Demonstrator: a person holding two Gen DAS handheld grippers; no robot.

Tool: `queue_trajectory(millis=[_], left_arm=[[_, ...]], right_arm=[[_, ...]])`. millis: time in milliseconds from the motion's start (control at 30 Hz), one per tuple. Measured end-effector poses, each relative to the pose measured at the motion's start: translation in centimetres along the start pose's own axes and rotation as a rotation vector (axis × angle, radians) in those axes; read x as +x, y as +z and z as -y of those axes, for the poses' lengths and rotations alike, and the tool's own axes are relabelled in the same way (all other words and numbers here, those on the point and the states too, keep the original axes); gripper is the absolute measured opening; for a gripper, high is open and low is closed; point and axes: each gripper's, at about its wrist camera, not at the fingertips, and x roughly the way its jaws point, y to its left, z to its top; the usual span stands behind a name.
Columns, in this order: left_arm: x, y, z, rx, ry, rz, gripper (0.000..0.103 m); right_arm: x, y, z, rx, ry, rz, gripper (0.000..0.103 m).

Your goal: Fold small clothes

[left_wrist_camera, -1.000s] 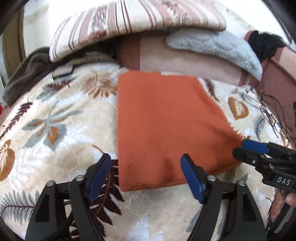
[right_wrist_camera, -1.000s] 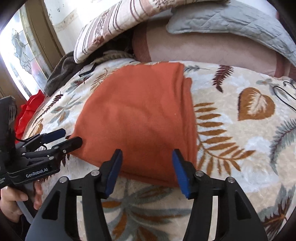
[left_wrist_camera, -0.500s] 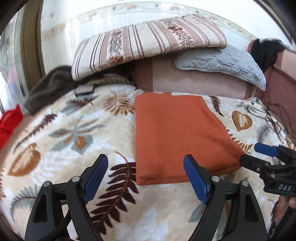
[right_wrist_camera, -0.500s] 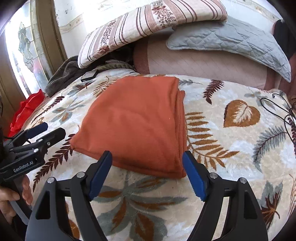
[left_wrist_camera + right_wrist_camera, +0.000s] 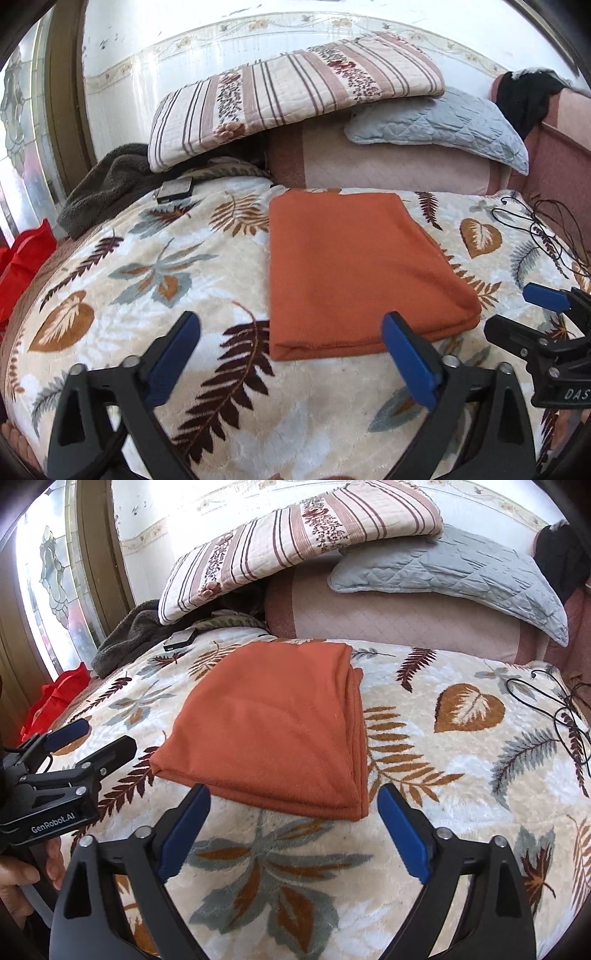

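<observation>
While both tools hang above the bed, the scene reads:
Orange garment [image 5: 354, 273]: folded flat into a rectangle on the leaf-patterned blanket [image 5: 155, 266].
Left tool [image 5: 291, 354]: jaws spread wide, empty, near the garment's front edge.
Right tool [image 5: 291, 823]: jaws spread wide, empty.
</observation>
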Motion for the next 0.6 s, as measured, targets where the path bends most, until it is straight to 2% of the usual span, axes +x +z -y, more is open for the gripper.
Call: queue_trajectory(millis=[167, 400, 600], left_arm=[[-0.5, -0.6, 0.1, 0.005, 0.024, 0.000, 0.102], [-1.5, -1.3, 0.8, 0.031, 0.015, 0.008, 0.102], [-2.4, -1.2, 1.1, 0.021, -0.025, 0.008, 0.103]], right_arm=[[-0.7, -0.6, -0.1, 0.007, -0.004, 0.005, 0.099], [-2.0, -1.6, -0.2, 0.004, -0.026, 0.015, 0.103], [-3.3, -1.7, 0.0, 0.018, -0.044, 0.021, 0.103]])
